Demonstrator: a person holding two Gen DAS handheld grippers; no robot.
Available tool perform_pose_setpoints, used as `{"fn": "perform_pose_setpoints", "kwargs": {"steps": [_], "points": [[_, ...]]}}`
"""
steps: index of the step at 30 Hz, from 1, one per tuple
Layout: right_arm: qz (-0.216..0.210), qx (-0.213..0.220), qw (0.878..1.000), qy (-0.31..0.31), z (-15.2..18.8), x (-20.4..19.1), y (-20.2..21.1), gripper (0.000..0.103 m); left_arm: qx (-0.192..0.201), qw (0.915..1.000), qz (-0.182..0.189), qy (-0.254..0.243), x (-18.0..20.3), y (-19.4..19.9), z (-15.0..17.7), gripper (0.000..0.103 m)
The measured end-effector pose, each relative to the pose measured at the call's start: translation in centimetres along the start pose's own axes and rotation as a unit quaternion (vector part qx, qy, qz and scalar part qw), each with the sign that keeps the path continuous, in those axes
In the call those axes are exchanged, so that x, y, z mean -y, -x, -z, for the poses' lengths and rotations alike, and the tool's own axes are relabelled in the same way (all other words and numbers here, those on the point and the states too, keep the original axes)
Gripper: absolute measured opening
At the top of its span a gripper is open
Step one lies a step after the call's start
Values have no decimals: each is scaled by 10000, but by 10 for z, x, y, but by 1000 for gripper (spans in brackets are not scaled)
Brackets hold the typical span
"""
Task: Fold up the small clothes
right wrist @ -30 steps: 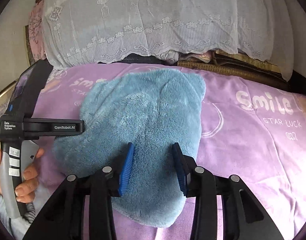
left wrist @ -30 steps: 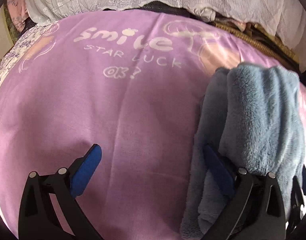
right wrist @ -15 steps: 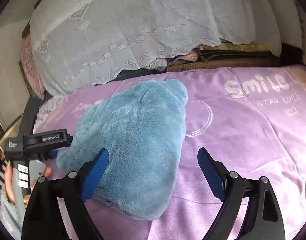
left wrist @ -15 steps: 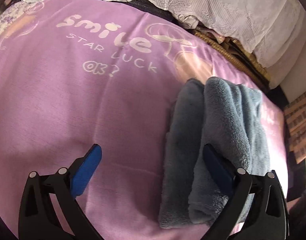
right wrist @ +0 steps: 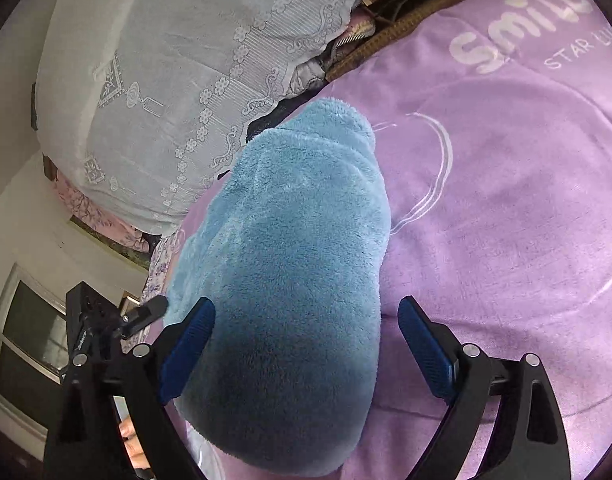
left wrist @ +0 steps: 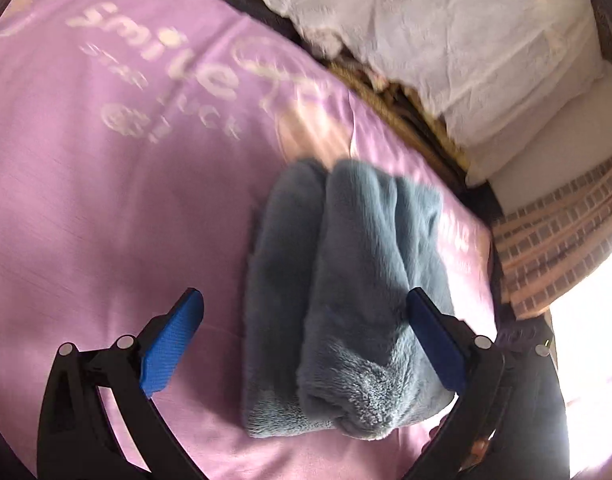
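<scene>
Right wrist view: fluffy blue garment (right wrist: pixel 290 280), folded, on purple blanket (right wrist: pixel 505 208).

A plush blue fleece garment (right wrist: pixel 290 272) on a lilac bedspread (right wrist: pixel 505 220) printed with white lettering, beside white floral lace (right wrist: pixel 178 60).

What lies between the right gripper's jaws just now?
The folded blue fleece garment, lying on the purple blanket. In the right wrist view, the right gripper straddles its near end, jaws opening, pads clear of the pile on both sides.
</scene>
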State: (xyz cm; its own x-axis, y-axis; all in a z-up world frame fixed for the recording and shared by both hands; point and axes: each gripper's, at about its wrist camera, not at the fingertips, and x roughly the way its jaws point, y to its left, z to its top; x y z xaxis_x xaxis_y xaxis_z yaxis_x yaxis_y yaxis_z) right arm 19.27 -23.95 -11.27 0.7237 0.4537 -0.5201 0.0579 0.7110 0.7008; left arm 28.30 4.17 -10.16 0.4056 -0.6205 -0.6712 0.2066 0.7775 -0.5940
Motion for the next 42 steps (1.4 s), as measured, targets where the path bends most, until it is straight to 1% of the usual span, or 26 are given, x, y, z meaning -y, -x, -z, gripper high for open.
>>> {"fn": "perform_pose_setpoints", "kwargs": {"steps": [2,3,6,9,12,14,16,17,20,22,23,24,25,26,27,29,31,33,35,38,40,42], "points": [[-44,-22,10000,-66,0,4,-3,96,-249,9983,-484,-200,5,-21,3,99],[-48,-26,10000,-72,0,6,-4,96,-324,9979,-511,-234,4,-27,3,99],[-115,-25,9999,-57,2,7,-7,99,-363,9991,-238,-1,-3,-22,1,99],[-171,-27,9998,-11,0,8,-9,100,-334,9987,208,321,-11,-16,3,98],[-217,-29,9998,23,-2,9,-13,100,-394,9959,745,318,-7,-19,6,98],[-218,-44,9997,73,-3,9,-15,100,-520,9946,886,162,1,-28,10,98],[-204,-73,9997,130,-5,8,-19,100,-608,9962,630,-23,8,-39,12,99],[-179,-91,9996,179,-6,7,-22,100,-652,9961,582,-103,10,-44,12,99],[-179,-67,9994,274,-7,6,-25,100,-644,9956,669,-90,9,-42,11,99],[-154,-50,9993,341,-7,4,-26,100,-616,9958,655,-140,11,-41,12,99],[-139,-62,9991,395,-7,3,-27,100,-575,9962,618,-191,12,-40,14,97],[-149,-86,9988,457,-7,1,-28,95,-517,9966,581,-267,15,-39,15,93],[-250,-157,9983,494,-7,0,-29,89,-458,9969,536,-354,18,-37,16,85],[-225,-154,9983,521,-6,-1,-29,82,-372,9973,448,-447,21,-34,17,81],[-173,-131,9980,593,-6,-4,-28,79,-305,9974,375,-529,24,-35,16,79],[-58,-82,9972,744,-4,-10,-25,74,-152,9973,142,-699,32,-31,20,73],[47,-39,9963,855,-3,-14,-20,71,19,9959,-134,-894,44,-24,26,70],[88,-41,9961,877,-4,-14,-13,67,176,9921,-476,-1150,62,-20,31,69],[101,-49,9964,842,-5,-11,-3,66,253,9881,-706,-1341,79,-18,34,68],[324,124,9953,906,-9,-4,22,65,107,9873,-660,-1442,100,-23,34,67],[529,266,9936,962,-14,5,44,65,-32,9858,-587,-1573,121,-36,36,66],[715,417,9921,939,-21,21,69,65,-158,9826,-517,-1778,147,-51,40,65]]}}
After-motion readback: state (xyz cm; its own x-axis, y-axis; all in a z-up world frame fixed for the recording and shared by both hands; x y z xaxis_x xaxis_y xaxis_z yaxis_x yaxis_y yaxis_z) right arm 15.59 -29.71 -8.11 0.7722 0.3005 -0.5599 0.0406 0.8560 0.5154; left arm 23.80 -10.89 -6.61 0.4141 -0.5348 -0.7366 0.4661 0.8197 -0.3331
